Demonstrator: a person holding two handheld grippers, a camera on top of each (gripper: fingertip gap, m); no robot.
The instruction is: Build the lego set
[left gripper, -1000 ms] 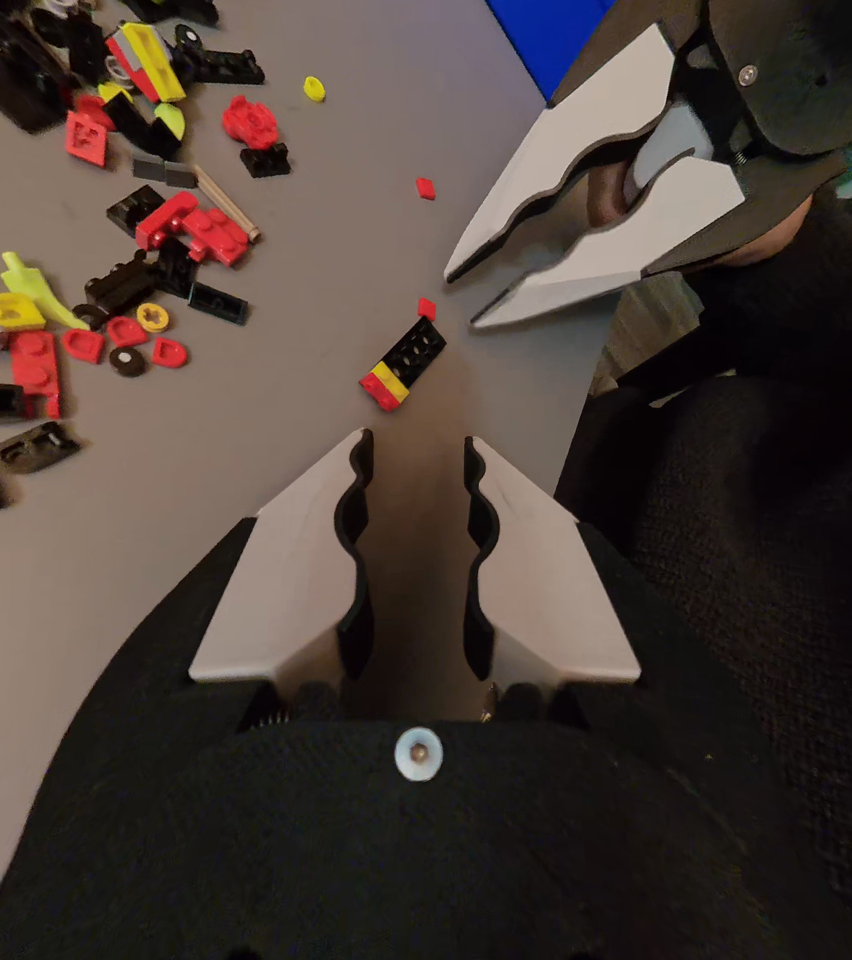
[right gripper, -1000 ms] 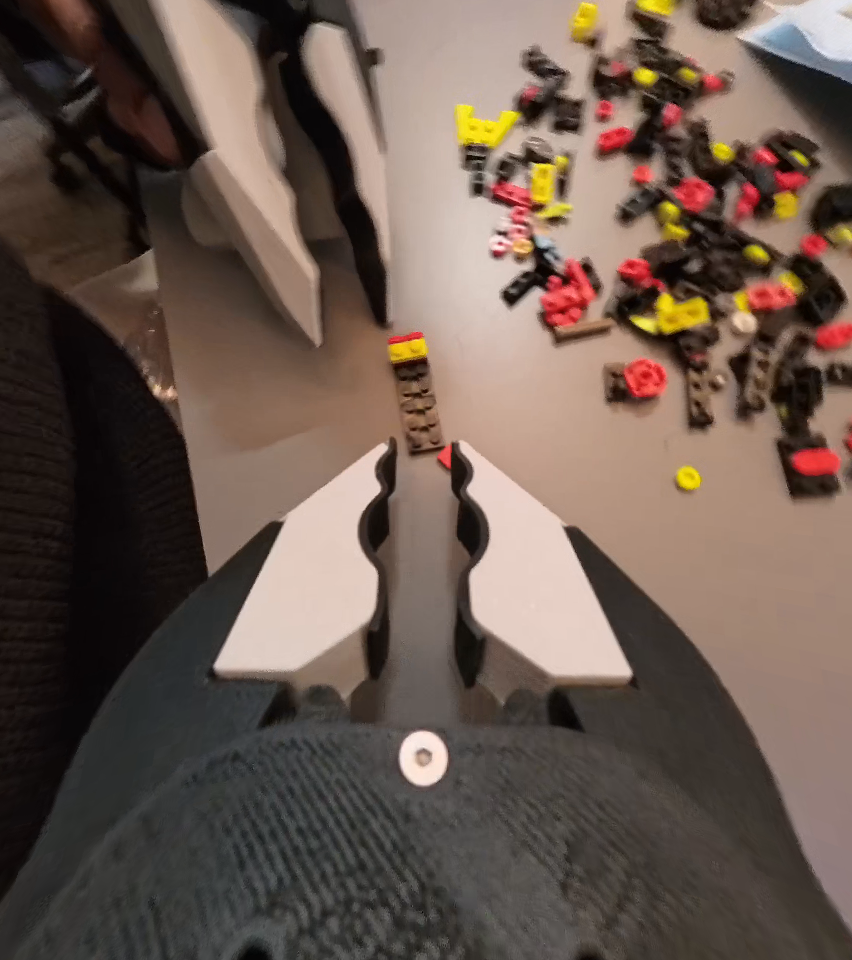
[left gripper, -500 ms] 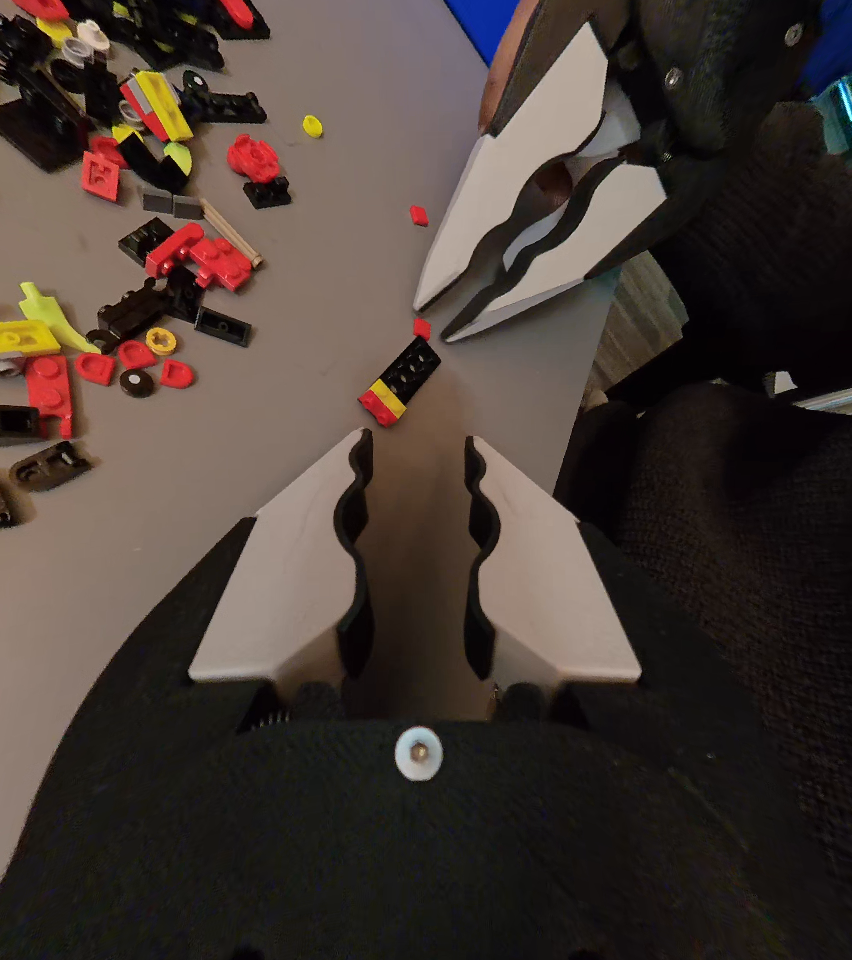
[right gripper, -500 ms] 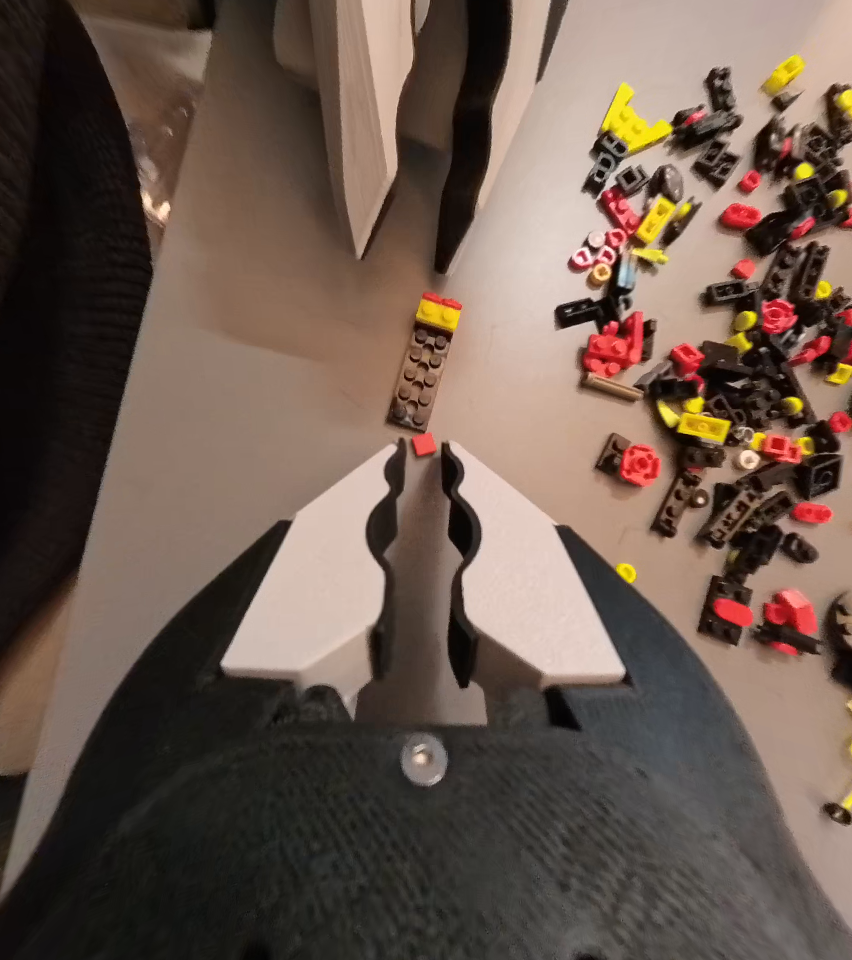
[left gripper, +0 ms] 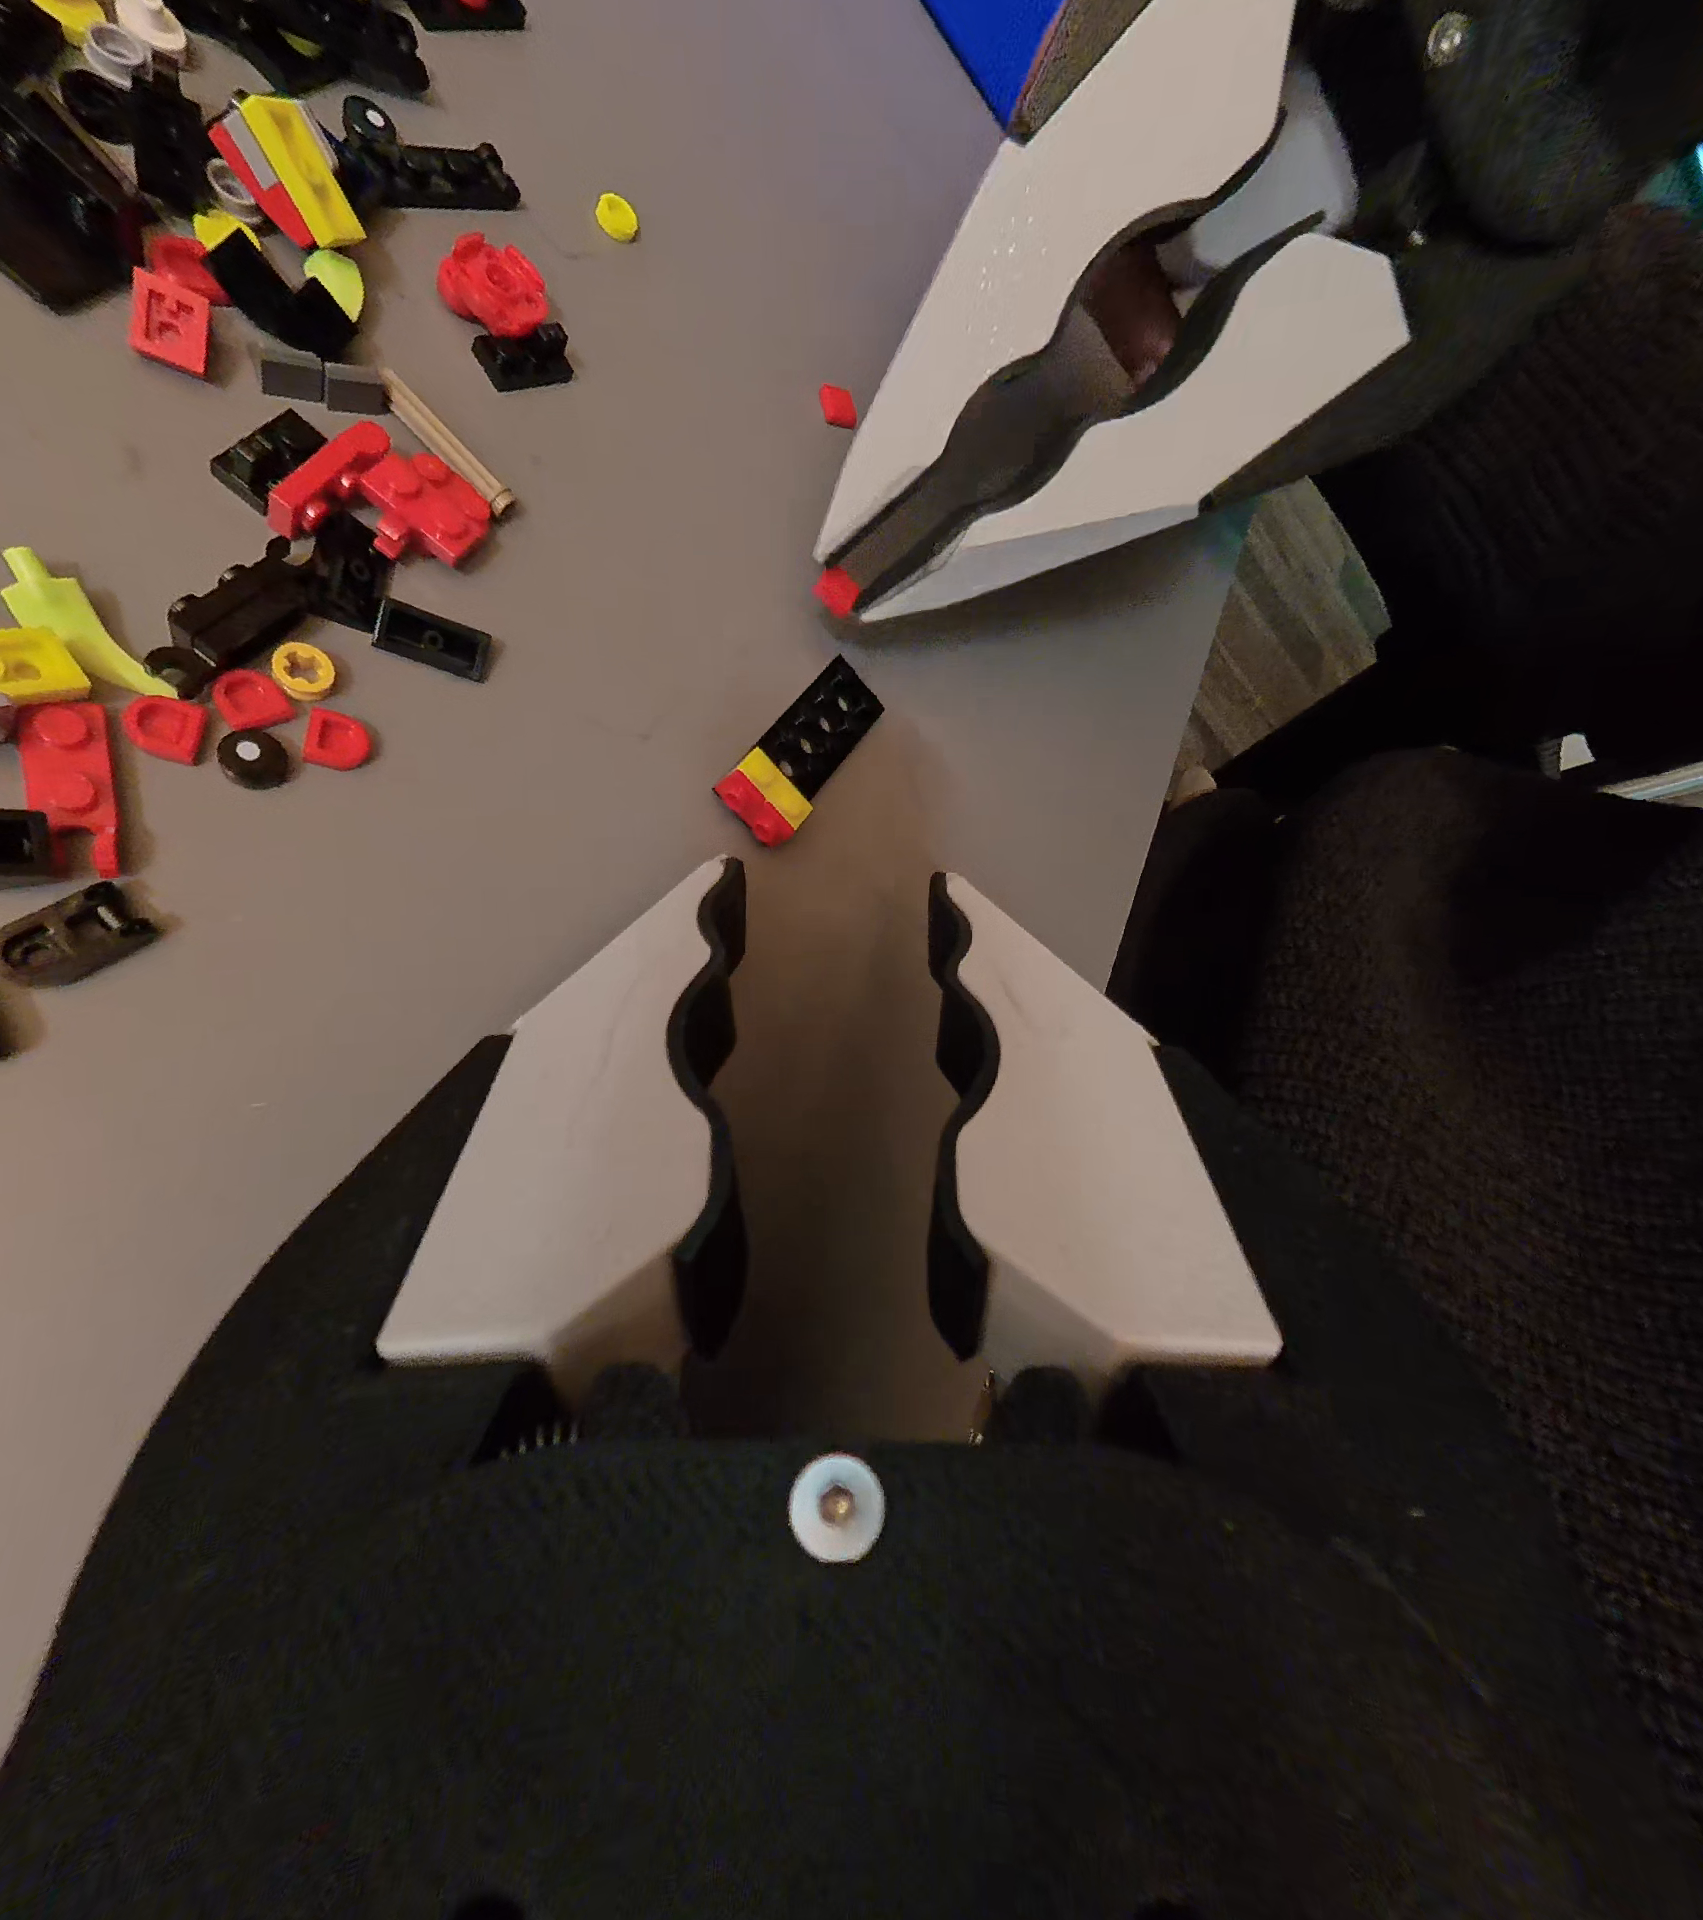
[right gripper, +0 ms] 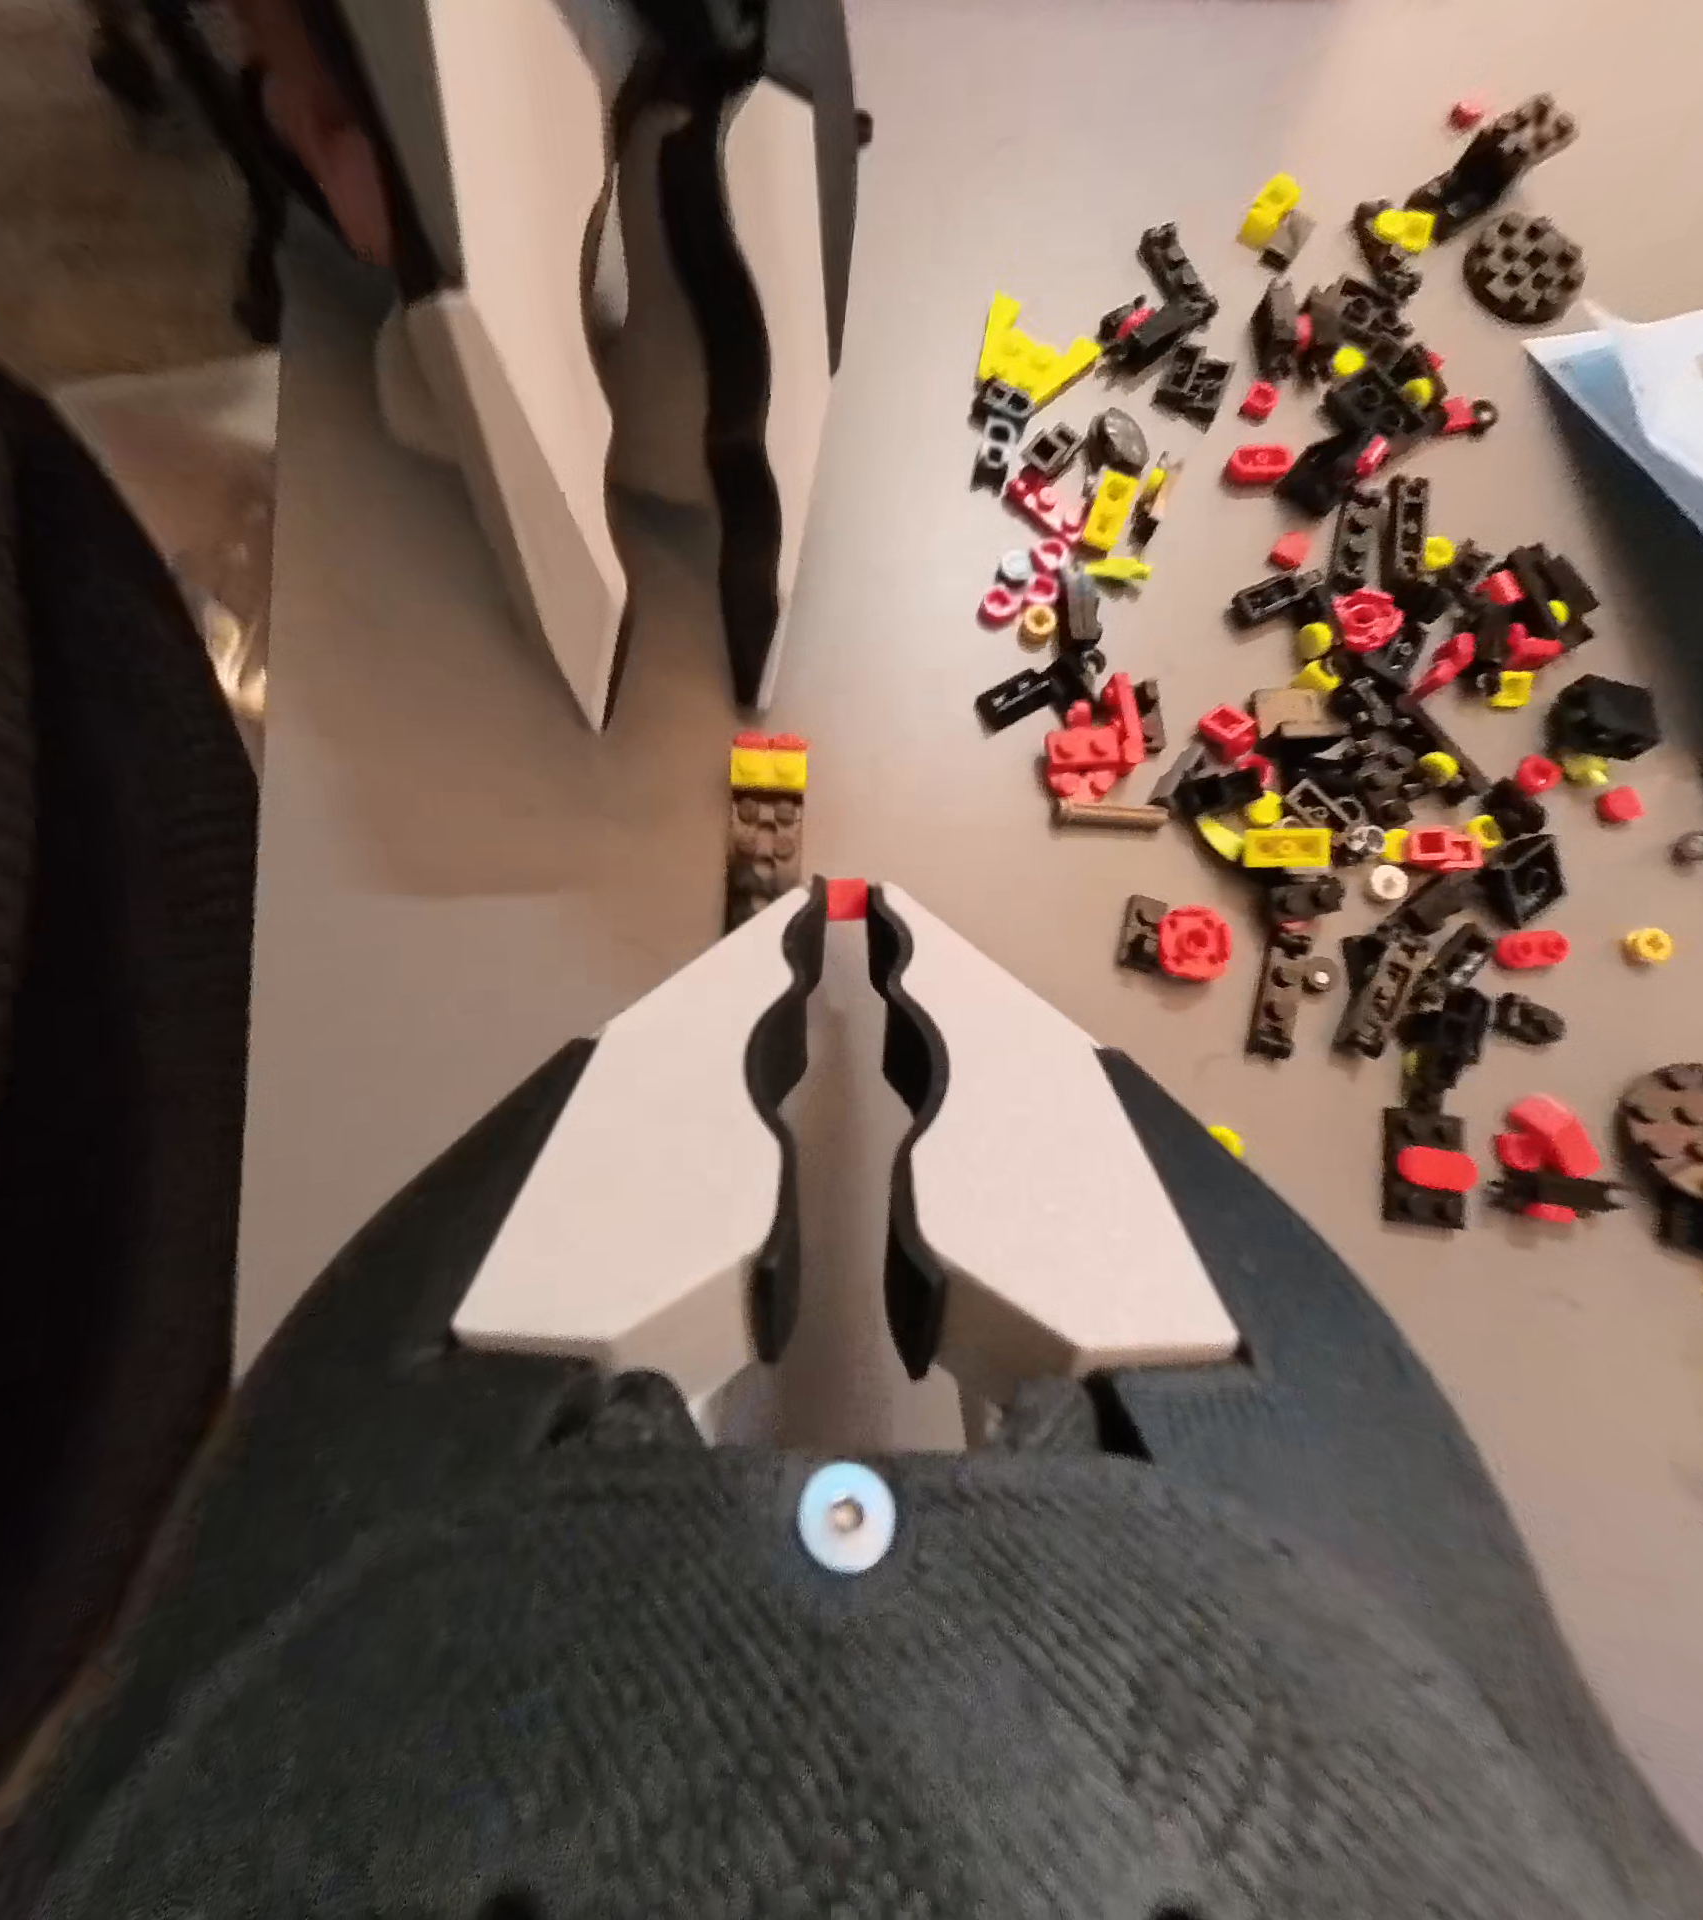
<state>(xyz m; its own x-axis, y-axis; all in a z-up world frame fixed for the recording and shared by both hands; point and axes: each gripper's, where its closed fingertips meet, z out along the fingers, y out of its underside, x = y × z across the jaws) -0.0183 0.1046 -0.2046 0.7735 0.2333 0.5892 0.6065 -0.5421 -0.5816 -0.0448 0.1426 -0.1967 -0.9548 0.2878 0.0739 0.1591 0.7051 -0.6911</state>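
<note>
1. While my left gripper (left gripper: 834, 878) hangs low over the grey table (left gripper: 203, 1195), its two fingers stand well apart with nothing between them, tips pointing at the small assembly just ahead.
2. That assembly is a black plate with a yellow and red end (left gripper: 797, 750), lying flat near the table's front edge, between my two grippers and touching neither.
3. Loose lego pieces (left gripper: 234, 540) in red, yellow and black are scattered on the table to the left of my left gripper.
4. My right gripper (right gripper: 845, 896) points back toward the left one, tilted down, and its fingers have closed on a tiny red piece (right gripper: 847, 898) pinched at the very tips, just above the black end of the plate.
5. At the far right of the right wrist view lies an open instruction booklet (right gripper: 1699, 436).
</note>
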